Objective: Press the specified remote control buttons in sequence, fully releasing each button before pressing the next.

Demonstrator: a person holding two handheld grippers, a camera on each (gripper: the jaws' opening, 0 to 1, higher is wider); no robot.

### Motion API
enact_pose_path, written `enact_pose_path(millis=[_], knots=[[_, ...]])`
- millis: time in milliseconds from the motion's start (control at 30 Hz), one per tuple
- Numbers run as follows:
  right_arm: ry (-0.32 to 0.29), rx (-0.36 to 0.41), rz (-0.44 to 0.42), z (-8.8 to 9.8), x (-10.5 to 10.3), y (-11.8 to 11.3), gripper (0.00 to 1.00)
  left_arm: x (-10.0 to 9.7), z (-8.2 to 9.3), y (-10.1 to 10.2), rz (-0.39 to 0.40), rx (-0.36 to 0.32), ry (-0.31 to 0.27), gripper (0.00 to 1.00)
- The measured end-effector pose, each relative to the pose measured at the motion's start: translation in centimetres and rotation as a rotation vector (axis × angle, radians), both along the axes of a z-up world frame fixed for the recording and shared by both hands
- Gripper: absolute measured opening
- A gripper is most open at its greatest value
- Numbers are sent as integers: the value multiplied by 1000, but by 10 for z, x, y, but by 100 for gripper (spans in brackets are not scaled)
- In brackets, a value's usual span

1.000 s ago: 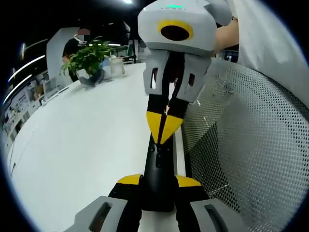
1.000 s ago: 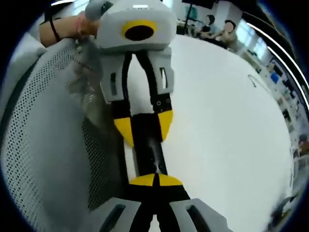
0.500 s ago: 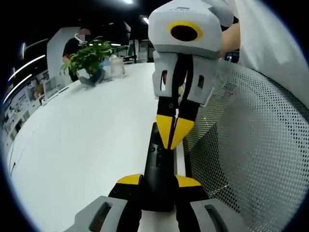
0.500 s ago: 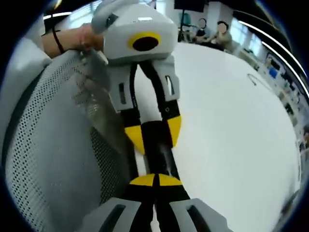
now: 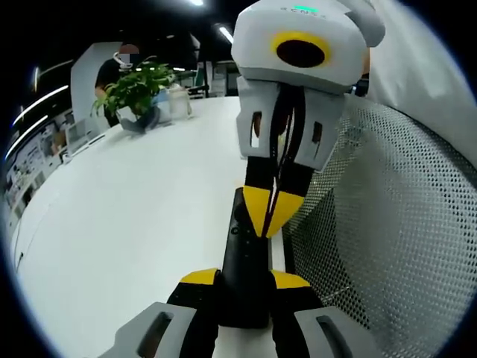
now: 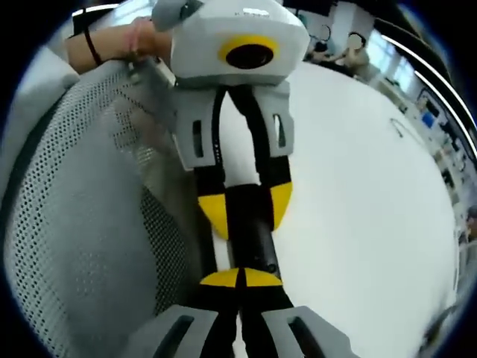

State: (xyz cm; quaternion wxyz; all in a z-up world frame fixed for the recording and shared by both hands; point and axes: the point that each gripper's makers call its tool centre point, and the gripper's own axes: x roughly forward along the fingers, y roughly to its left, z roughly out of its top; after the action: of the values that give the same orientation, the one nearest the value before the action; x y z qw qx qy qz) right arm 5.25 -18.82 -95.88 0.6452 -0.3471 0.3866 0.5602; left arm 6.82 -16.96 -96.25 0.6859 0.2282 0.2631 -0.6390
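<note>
A slim black remote control (image 5: 240, 257) lies lengthwise between the yellow-tipped jaws of my left gripper (image 5: 244, 280), which is shut on its near end above the white table (image 5: 134, 216). My right gripper (image 5: 270, 222) comes down from the top of the left gripper view, shut, its yellow tips together over the remote's upper face; contact is unclear. In the right gripper view, my right gripper (image 6: 240, 278) is shut at the bottom, its tips over the remote (image 6: 253, 242). Beyond it the left gripper (image 6: 247, 210) clamps the remote's sides.
A grey mesh chair back (image 5: 387, 224) stands close beside the remote and also appears in the right gripper view as a mesh chair back (image 6: 74, 209). A potted plant (image 5: 138, 93) sits at the table's far end. A hand (image 6: 141, 37) holds the left gripper.
My right gripper's shut tips have slid along the remote toward the left gripper's jaws, leaving the remote's far end uncovered. The left gripper still holds the remote as before.
</note>
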Motion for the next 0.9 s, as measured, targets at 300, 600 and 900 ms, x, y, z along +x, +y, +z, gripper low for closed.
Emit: enact_pose_path(millis=[300,600,900], knots=[[-7,47,-51,7,10,-6,0,0,0,0,2,-2,-1,25],[-10,10,-5,2,13,-2,0,0,0,0,3,-3,1,25],[-93,-134,85,0,15,-2,0,0,0,-1,5,-3,1,25]])
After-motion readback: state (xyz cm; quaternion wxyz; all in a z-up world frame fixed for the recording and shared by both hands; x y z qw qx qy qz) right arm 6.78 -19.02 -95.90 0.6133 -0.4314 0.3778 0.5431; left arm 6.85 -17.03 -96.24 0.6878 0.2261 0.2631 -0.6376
